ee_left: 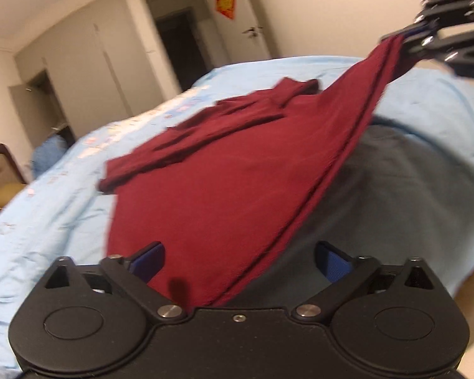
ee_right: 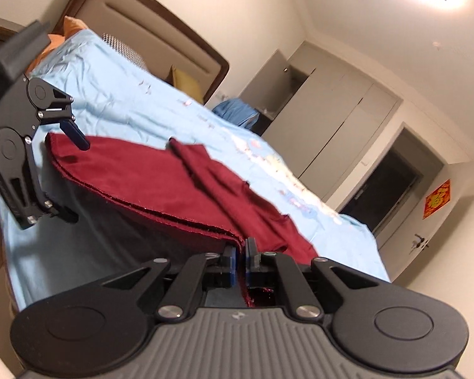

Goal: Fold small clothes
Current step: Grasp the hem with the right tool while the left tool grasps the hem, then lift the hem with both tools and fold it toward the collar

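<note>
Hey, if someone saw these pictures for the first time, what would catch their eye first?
The dark red garment, spread over the light blue bed, with one edge lifted off it. The right gripper is shut on that raised edge, while the left gripper sits open at the other end of the hem. A red wall hanging beside the doorway also stands out.

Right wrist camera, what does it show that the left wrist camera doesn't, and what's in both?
Only the right wrist view shows the headboard, the pillows and the right gripper shut on the hem. Only the left wrist view shows the left gripper from behind, fingers wide apart. Both show the dark red garment on the light blue bedspread.
</note>
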{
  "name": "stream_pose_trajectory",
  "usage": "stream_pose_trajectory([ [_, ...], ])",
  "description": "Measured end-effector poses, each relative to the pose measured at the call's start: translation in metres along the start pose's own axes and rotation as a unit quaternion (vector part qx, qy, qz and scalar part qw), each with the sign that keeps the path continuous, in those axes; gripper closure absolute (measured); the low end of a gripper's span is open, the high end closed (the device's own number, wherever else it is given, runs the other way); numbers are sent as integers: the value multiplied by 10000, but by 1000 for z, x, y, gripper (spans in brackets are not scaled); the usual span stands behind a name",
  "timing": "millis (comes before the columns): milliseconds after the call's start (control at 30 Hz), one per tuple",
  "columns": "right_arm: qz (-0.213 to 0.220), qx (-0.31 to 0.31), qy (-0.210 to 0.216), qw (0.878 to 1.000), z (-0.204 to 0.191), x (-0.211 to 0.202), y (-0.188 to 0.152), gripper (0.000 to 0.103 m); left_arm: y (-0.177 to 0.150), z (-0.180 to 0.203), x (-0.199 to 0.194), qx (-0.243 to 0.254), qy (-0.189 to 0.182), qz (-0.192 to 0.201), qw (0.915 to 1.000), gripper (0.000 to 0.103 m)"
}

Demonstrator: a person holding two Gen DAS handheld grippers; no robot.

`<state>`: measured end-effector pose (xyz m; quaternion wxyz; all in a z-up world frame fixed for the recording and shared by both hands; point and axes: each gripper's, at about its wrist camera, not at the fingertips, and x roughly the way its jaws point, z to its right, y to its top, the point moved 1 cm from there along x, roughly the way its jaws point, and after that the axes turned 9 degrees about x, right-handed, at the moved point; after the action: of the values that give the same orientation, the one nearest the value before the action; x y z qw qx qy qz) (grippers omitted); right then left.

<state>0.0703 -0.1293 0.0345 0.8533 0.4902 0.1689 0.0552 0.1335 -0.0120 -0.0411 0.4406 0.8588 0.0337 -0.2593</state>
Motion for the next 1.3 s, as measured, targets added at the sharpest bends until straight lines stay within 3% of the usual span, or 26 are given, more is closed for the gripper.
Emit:
stream_pose_trajectory([
  [133, 82, 54, -126, 9999, 3, -7, 0, 97, -8, -16, 3, 139, 536, -203, 9983, 46],
  [300, 35, 132, -326, 9994, -1, -12, -6, 98, -25, -30, -4, 149, 860, -275, 9958, 70],
  [367, 11, 131, -417, 9990, -4, -13, -10, 98, -28, -33, -10, 160, 1033, -219, 9943, 95],
  [433, 8, 105, -528, 9986, -7, -15, -13, 98, -28, -37, -18, 32, 1146, -48, 9934, 97],
  [533, 143, 163, -812, 9965, -10, -21, -14, 98, -17, -50, -34, -555, 1127, 340, 9915, 98],
  [667, 552, 364, -1242, 9901, -5, -34, -9, 99, 5, -70, -63, -1156, 1233, 983, 9807, 98],
  [967, 1678, 488, -1995, 9642, 2, -101, 17, 98, 52, -81, -154, -1124, 1435, 2090, 9608, 98],
  [1100, 2063, 487, -2249, 9510, 3, -136, 30, 98, 68, -81, -197, -1114, 1307, 2453, 9541, 98],
  [1200, 2162, 489, -2330, 9469, 5, -149, 36, 98, 79, -80, -212, -1018, 1197, 2544, 9542, 98],
  [1300, 2008, 589, -2214, 9525, 10, -143, 35, 97, 84, -81, -203, -1028, 979, 2428, 9596, 98],
])
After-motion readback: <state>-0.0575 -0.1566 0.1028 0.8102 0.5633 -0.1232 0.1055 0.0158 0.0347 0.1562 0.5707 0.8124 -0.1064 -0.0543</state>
